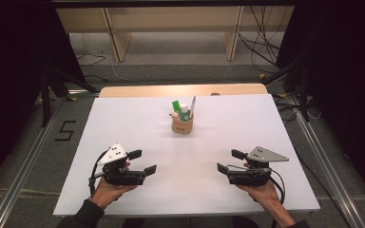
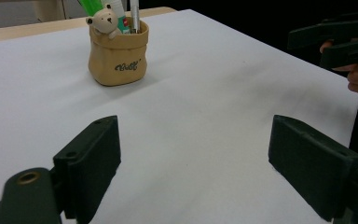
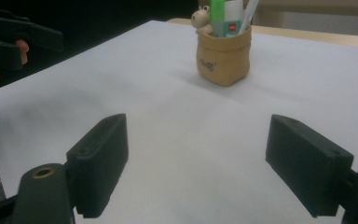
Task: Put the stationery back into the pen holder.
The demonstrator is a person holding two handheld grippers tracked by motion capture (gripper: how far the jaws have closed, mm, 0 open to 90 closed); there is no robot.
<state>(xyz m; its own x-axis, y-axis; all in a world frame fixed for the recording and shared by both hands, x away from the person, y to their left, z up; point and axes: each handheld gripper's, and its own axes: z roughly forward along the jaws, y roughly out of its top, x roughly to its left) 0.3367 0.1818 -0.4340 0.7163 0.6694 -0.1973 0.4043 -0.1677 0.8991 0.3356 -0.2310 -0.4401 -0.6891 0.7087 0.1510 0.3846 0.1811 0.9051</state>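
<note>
Both grippers sit low at the near edge of the bench (image 1: 123, 118), well apart from each other, nothing held. Left gripper (image 1: 142, 161) has its fingers (image 2: 91, 163) spread wide and empty; right gripper (image 1: 225, 161) likewise, fingers (image 3: 100, 158) wide apart, bare white surface between them.

The pen holder (image 1: 182, 124), a tan sack-shaped cup with a little bear on the rim, stands upright toward the far middle of the bench, far ahead of both grippers. It holds a green marker (image 1: 177, 107), a white tube (image 1: 184, 112) and a silver pen (image 1: 193, 106), all poking up past the rim.

The step looks like a reach toward the holder. Pick one hand for the item you want; the silver pen leans on the right side, so the right gripper has the cleaner line. Come in above the rim, line the fingers either side of the shaft, and close only on that one item. Lift straight up so the cup doesn't tip or drag. Use the left gripper to steady the cup if it looks light.
</note>
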